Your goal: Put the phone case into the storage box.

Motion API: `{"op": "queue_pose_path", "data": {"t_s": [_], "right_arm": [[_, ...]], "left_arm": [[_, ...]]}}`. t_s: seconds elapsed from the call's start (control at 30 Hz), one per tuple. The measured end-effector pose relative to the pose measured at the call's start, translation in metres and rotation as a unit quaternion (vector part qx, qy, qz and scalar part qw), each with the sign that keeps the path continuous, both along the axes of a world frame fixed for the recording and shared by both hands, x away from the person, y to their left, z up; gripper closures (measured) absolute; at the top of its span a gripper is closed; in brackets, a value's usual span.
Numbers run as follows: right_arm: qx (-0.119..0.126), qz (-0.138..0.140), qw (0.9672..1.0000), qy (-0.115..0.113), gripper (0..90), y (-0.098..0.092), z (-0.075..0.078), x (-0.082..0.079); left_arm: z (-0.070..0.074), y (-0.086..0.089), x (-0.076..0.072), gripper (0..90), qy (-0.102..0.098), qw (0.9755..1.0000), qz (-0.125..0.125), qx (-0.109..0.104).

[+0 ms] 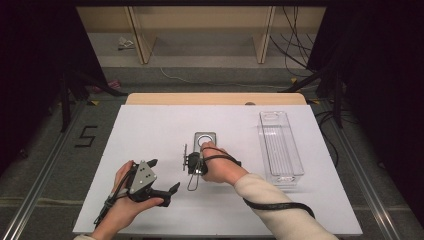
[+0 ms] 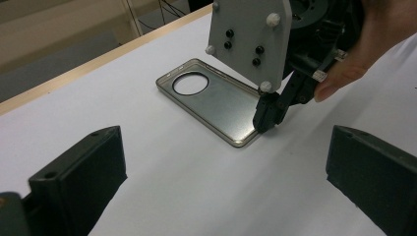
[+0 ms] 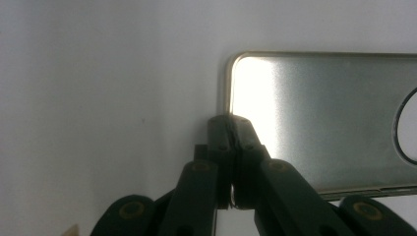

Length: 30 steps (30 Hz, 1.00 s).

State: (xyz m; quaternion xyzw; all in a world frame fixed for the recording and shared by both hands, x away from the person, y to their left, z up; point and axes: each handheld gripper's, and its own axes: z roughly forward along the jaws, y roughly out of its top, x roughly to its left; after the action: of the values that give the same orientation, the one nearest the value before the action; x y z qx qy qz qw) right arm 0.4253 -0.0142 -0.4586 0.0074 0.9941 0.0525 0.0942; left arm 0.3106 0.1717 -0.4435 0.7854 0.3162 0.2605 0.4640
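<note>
A silver metal phone case (image 1: 200,135) with a round camera hole lies flat at the middle of the white table (image 1: 150,125). My right gripper (image 1: 192,162) sits at its near short end. In the right gripper view the two jaws (image 3: 230,123) are pressed together on the raised rim of the case (image 3: 319,123), close to a corner. The left gripper view shows that same case (image 2: 221,101) with the right gripper's tip (image 2: 268,115) touching its corner. My left gripper (image 1: 164,175) stands to the near left with its jaws wide apart (image 2: 226,172), nothing between them.
A clear plastic tray (image 1: 280,145) lies lengthwise at the right of the table. The right hand's cable (image 1: 280,205) trails over the sleeve. Wooden shelving (image 1: 200,30) and loose cables stand on the floor beyond the far edge.
</note>
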Motion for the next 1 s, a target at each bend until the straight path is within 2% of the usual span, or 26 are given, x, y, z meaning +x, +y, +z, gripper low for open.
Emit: {"op": "queue_pose_path", "data": {"t_s": [0.13,0.47,0.67,1.0], "right_arm": [[0.010,0.002,0.9999,-0.001,89.2,-0.002,0.000,0.000],[0.031,-0.014,0.9994,0.001,89.4,-0.013,0.001,0.001],[0.058,-0.016,0.9982,-0.006,89.4,-0.023,0.007,0.001],[0.122,-0.013,0.9924,-0.015,89.5,-0.037,0.019,-0.004]], "left_arm": [[0.000,0.000,0.000,1.2,0.000,1.0000,0.001,0.000],[-0.001,0.000,0.000,1.3,0.002,1.0000,0.002,-0.001],[-0.001,0.000,0.000,1.4,0.003,1.0000,0.004,-0.001],[-0.001,0.001,0.001,1.8,0.003,1.0000,0.007,-0.001]]}}
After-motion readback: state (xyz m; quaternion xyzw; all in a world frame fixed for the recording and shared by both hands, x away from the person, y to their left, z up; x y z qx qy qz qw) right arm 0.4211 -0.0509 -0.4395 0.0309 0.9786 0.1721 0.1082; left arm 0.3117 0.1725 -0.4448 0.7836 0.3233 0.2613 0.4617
